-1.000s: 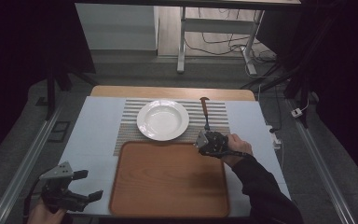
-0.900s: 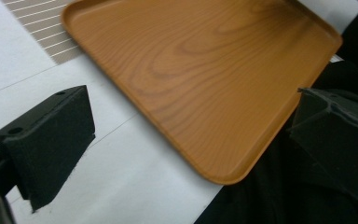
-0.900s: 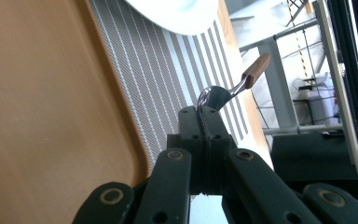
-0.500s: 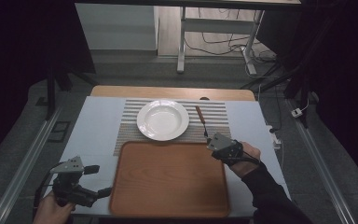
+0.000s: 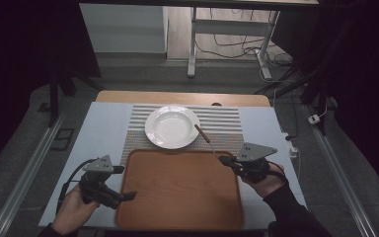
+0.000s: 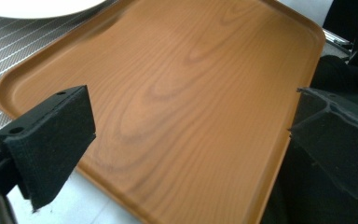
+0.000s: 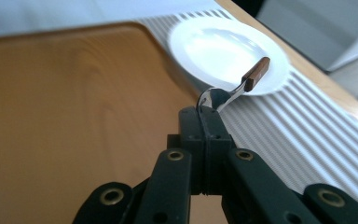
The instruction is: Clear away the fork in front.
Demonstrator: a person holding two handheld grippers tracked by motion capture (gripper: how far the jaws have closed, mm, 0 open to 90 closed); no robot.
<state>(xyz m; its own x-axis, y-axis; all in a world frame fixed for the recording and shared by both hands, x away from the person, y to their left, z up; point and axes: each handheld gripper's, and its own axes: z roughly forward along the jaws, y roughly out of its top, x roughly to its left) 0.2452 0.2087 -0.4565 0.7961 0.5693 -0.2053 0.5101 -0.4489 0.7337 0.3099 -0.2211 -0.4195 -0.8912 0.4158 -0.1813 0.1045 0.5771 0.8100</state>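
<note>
A spoon (image 5: 207, 138) with a brown handle (image 7: 256, 73) hangs tilted over the striped mat, its handle end by the white plate's (image 5: 171, 127) right rim. My right gripper (image 5: 224, 159) is shut on the spoon's metal bowl (image 7: 210, 99), beside the far right corner of the wooden tray (image 5: 177, 197). At the tray's near left edge my left gripper (image 5: 127, 181) stands wide open. Its pads (image 6: 51, 140) straddle the tray's surface (image 6: 191, 93) with nothing between them.
The plate (image 7: 223, 51) rests on a grey striped mat (image 5: 227, 123) behind the tray, all on a pale blue table cover (image 5: 98, 128). A white cable end (image 5: 292, 148) lies near the table's right edge. Dark floor surrounds the table.
My right gripper has carried the spoon back from the mat's right side to the tray's far right corner. My left gripper has moved right, up to the tray's left edge.
</note>
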